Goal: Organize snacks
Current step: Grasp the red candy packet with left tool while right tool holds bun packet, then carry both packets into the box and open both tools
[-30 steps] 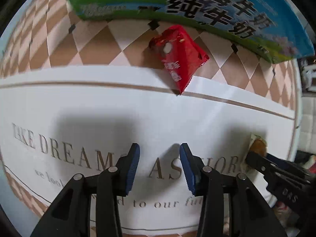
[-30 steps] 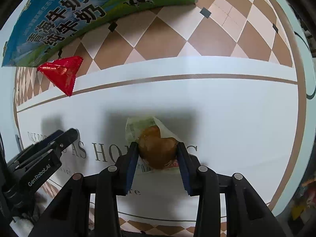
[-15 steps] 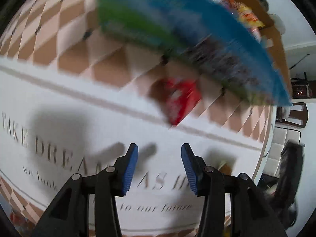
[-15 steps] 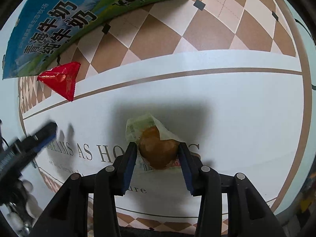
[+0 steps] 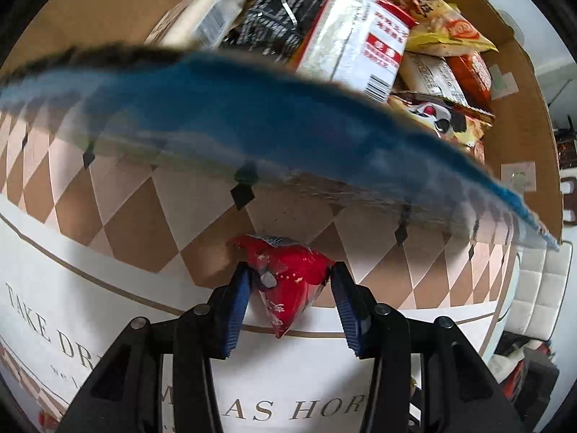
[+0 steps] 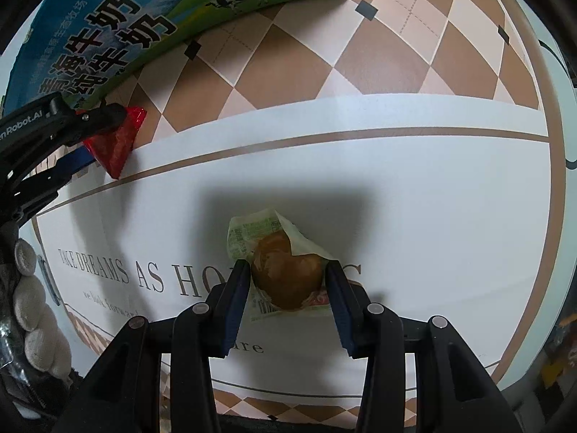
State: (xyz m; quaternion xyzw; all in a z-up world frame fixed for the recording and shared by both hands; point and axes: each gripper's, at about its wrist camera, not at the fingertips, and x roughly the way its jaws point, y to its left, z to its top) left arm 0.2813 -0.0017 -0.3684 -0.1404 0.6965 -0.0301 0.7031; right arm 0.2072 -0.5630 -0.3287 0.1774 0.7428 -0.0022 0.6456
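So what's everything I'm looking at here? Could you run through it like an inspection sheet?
Surface: table mat with brown diamond checks, a white band and printed lettering.
Job's things: red snack packet lying on the mat; brown wrapped snack in a clear wrapper on the white band; cardboard box, blue outside, full of snack packs.
Clutter: nothing seen.
Grippers: left gripper straddles the red snack packet, jaws not visibly closed on it; right gripper straddles the brown wrapped snack with small gaps at the pads.
Cables: nothing seen.
Surroundings: white cushioned seat beyond the table edge.
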